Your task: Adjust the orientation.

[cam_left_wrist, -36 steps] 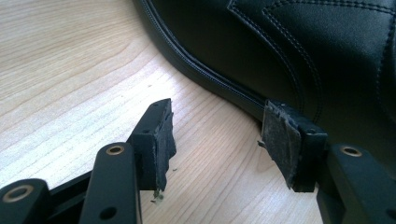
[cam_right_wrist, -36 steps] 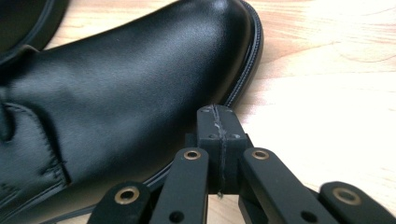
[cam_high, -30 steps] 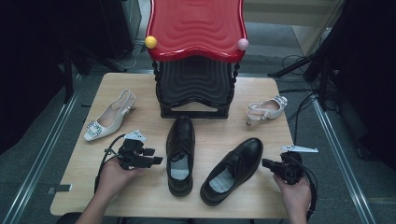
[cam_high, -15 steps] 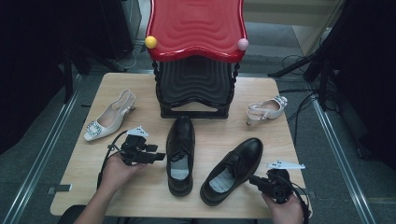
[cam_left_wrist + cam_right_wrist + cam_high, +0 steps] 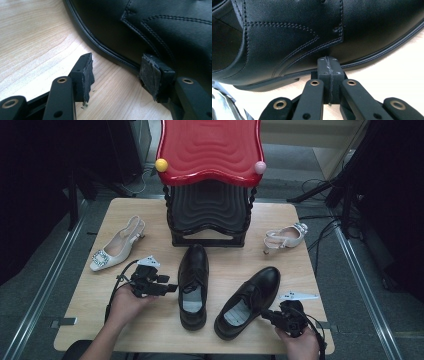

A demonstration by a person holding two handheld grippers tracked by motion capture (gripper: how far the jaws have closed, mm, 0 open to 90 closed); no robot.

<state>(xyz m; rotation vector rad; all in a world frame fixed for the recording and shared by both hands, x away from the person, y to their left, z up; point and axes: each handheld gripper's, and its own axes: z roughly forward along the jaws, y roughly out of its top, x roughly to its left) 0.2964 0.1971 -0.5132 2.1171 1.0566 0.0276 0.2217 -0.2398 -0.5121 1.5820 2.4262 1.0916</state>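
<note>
Flanking two black shoes [image 5: 194,285] on the worktop [image 5: 85,315], the left hand-held gripper [image 5: 170,288] is gaping empty; the right hand-held gripper [image 5: 264,315] is pressing closed, empty, against the right shoe [image 5: 248,301].

A light wooden worktop [image 5: 150,330] filled the middle of the frame. A black stepped stand [image 5: 210,215] with a red top stood at its upper centre. One black shoe [image 5: 194,285] lay upright at centre, a second black shoe [image 5: 248,301] slanted at lower right. A white heeled shoe [image 5: 116,245] lay at the left, a white sandal [image 5: 285,237] at upper right.
</note>
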